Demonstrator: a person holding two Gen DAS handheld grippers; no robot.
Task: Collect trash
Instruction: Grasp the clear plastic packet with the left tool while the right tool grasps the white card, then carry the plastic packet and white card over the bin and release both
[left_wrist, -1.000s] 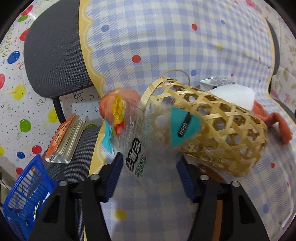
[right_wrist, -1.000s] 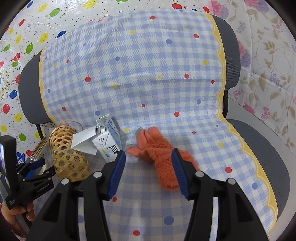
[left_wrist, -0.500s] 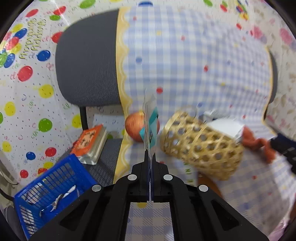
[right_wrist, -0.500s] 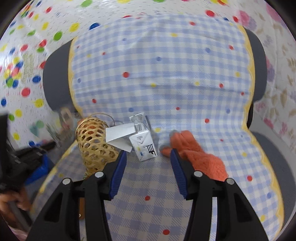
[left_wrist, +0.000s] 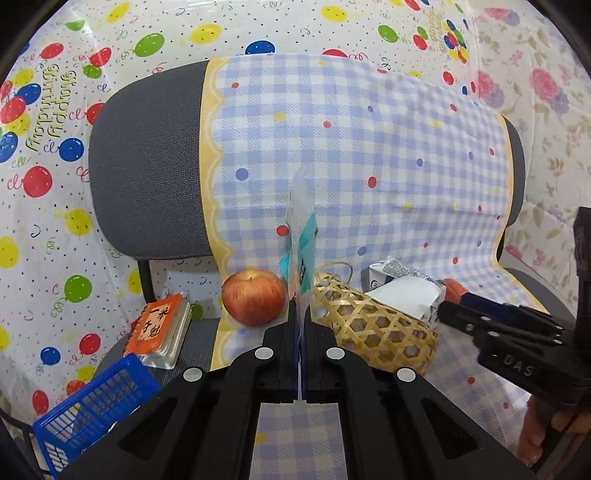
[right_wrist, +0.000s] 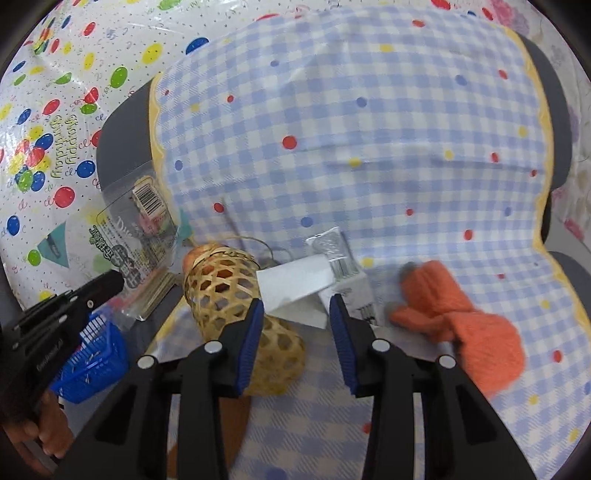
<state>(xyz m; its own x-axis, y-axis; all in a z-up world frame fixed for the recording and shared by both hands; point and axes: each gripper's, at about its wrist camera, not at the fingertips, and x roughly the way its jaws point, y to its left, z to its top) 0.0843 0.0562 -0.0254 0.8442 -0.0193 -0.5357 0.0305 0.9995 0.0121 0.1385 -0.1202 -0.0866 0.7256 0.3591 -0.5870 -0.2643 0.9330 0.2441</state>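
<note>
My left gripper (left_wrist: 300, 314) is shut on a clear plastic wrapper (left_wrist: 302, 236) with teal corners and black print, held edge-on and raised above the checked cloth. From the right wrist view the wrapper (right_wrist: 136, 229) shows flat, with a barcode, in the left gripper (right_wrist: 110, 282). My right gripper (right_wrist: 295, 314) is open and empty, just in front of a white paper (right_wrist: 295, 284) and a small white carton (right_wrist: 347, 280). Both lie beside a woven bamboo basket (right_wrist: 236, 295) on its side. The right gripper (left_wrist: 458, 306) also shows in the left wrist view.
A red apple (left_wrist: 255, 297) sits left of the basket (left_wrist: 373, 328). An orange knitted cloth (right_wrist: 461, 325) lies right of the carton. A blue plastic crate (left_wrist: 88, 402) and an orange notebook stack (left_wrist: 162, 332) sit on the grey chair (left_wrist: 147, 158) at left.
My left gripper shut on the wrapper and lifted it back, away from the basket. My right gripper swung left from the orange cloth toward the paper and carton.
</note>
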